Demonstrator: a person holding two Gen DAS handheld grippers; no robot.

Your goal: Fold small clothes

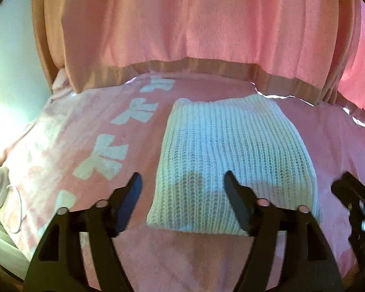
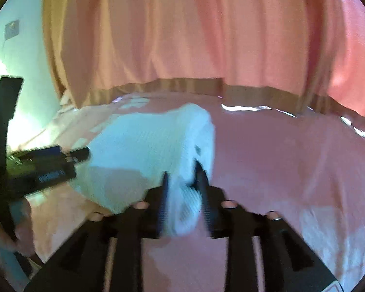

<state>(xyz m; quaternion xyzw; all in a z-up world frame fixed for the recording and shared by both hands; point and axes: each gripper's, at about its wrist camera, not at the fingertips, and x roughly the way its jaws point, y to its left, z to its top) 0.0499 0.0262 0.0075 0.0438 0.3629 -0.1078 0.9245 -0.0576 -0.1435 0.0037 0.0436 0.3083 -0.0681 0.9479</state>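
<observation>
Your left claw (image 1: 182,182) hovers spread wide over the folded white knit (image 1: 231,150). Only the right-wrist view shows your right claw (image 2: 183,172) with knit between its jaws; blur hides any grip.

folded white knit garment (image 1: 233,160) on pink blanket (image 1: 85,126), left gripper (image 1: 182,182) jaws spread above its near edge, pink curtain (image 1: 182,19) behind

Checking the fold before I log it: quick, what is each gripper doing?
Left gripper: open, empty.
Right gripper: sweater edge between jaws; grip unclear.
</observation>
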